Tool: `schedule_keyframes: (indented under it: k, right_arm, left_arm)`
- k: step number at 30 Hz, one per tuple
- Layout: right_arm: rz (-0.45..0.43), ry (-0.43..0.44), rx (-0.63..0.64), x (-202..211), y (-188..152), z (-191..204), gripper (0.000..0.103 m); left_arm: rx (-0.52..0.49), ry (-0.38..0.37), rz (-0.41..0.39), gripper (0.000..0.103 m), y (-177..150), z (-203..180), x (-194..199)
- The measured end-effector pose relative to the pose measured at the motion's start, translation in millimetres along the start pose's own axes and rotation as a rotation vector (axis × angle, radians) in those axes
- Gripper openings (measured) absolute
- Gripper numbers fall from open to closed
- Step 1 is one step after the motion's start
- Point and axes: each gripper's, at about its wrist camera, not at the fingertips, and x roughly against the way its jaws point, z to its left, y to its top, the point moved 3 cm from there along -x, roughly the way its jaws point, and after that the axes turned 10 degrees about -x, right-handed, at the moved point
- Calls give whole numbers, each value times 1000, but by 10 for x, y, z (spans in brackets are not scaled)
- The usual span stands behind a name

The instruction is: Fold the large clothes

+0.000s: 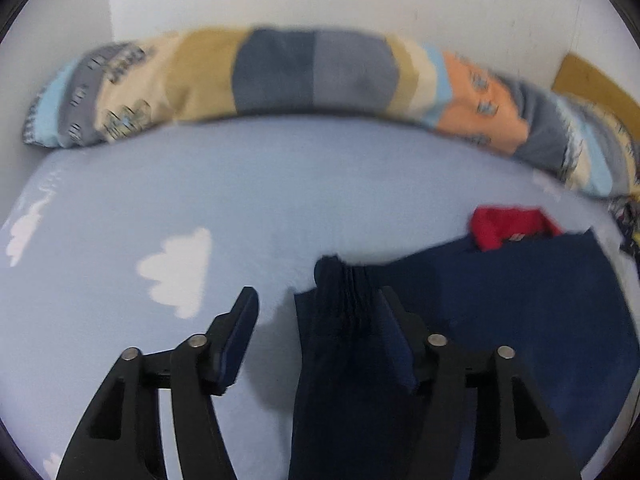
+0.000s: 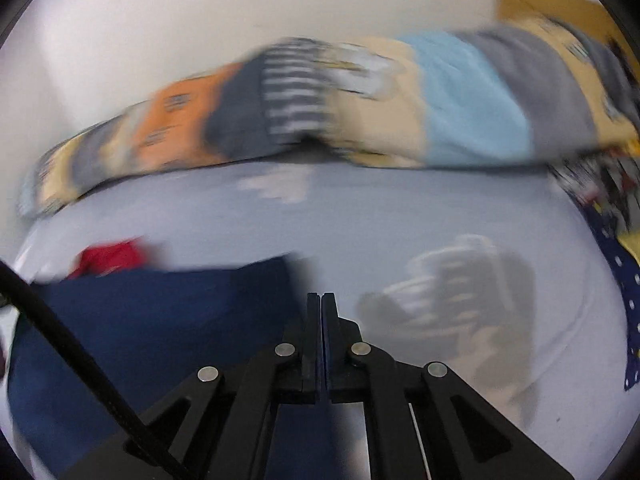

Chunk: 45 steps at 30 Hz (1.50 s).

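Note:
A large navy blue garment [image 1: 520, 312] with a red collar lining [image 1: 508, 226] lies on the pale blue bed sheet [image 1: 260, 200]. My left gripper [image 1: 316, 304] is open, its fingers spread. A bunched navy sleeve cuff [image 1: 340, 312] stands between them, against the right finger [image 1: 394, 332]. In the right wrist view the garment [image 2: 160, 320] lies to the left, its red lining [image 2: 110, 258] at the far left. My right gripper [image 2: 321, 300] is shut, fingers pressed together at the garment's right edge. The view is blurred, so I cannot tell whether cloth is pinched.
A long patchwork quilt roll [image 1: 312, 72] lies along the white wall behind the bed and also shows in the right wrist view [image 2: 360, 104]. White cloud prints [image 1: 176, 268] mark the sheet. A dark dotted cloth [image 2: 624, 280] lies at the right edge. A black cable [image 2: 80, 360] crosses the lower left.

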Motion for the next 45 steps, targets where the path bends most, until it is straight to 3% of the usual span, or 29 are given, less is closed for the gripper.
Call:
schedule_keyframes:
  k: [2, 3, 6, 9, 11, 13, 16, 17, 20, 21, 22, 24, 26, 27, 28, 30, 32, 35, 38, 41, 45]
  right_arm:
    - [21, 86, 69, 140, -167, 333, 2]
    - [48, 128, 97, 182, -281, 524, 2]
    - [129, 227, 203, 215, -692, 1093, 2]
    - [185, 308, 330, 225, -1147, 1631, 2]
    - [212, 338, 423, 243, -1410, 1881, 2]
    - [243, 287, 528, 196, -1627, 1894, 2]
    - [278, 250, 453, 196, -1588, 1405, 0]
    - [270, 186, 411, 232, -1533, 1116, 0]
    - [268, 182, 217, 461, -1422, 393, 0]
    - [240, 113, 199, 540, -1403, 209, 0]
    - [225, 18, 192, 598, -1407, 11, 0]
    - [210, -48, 46, 773, -1447, -481, 0]
    - [211, -84, -109, 970, -1538, -870, 2]
    - [190, -50, -189, 1124, -1596, -1008, 3]
    - [174, 14, -273, 1248, -1651, -1096, 11]
    - [156, 185, -439, 1411, -1794, -1187, 25]
    - [150, 336, -591, 1447, -1963, -1180, 53]
    - [169, 421, -688, 1296, -2112, -1003, 53]
    - [144, 417, -708, 1090, -2031, -876, 53]
    - [110, 450, -701, 896, -1842, -726, 53]
    - [115, 452, -640, 525, -1557, -573, 52]
  left_arm:
    - [-6, 9, -61, 66, -12, -79, 267]
    - [-37, -7, -94, 73, -45, -222, 426]
    - [-136, -61, -123, 76, -282, -722, 654]
    - [-205, -139, -96, 76, -596, -1197, 636]
    - [-298, -97, -73, 76, -864, -1447, 531]
    - [-362, -30, -4, 77, -1093, -1455, 316]
    - [-235, -94, -6, 77, -1252, -1049, 264]
    - [-193, -66, -2, 77, -1266, -886, 297]
    - [-148, 42, 19, 77, -1411, -460, 389]
    - [-102, 58, 37, 81, -1488, -286, 406]
    - [-14, 19, 43, 83, -1593, -74, 463]
    - [133, -5, 50, 83, -1771, 262, 620]
    - [194, -7, 35, 83, -1896, 386, 819]
    - [226, -22, 29, 83, -1965, 415, 926]
    - [276, -71, 18, 83, -2042, 421, 1038]
    - [394, -223, -11, 88, -2201, 327, 1199]
    - [487, -316, -18, 91, -2304, 250, 1228]
    - [576, -443, 1, 91, -2355, 0, 1120]
    - [585, -424, 0, 92, -2249, -152, 947]
    - [617, -419, 0, 98, -2019, -156, 722]
    - [648, -366, -22, 101, -1729, -150, 430]
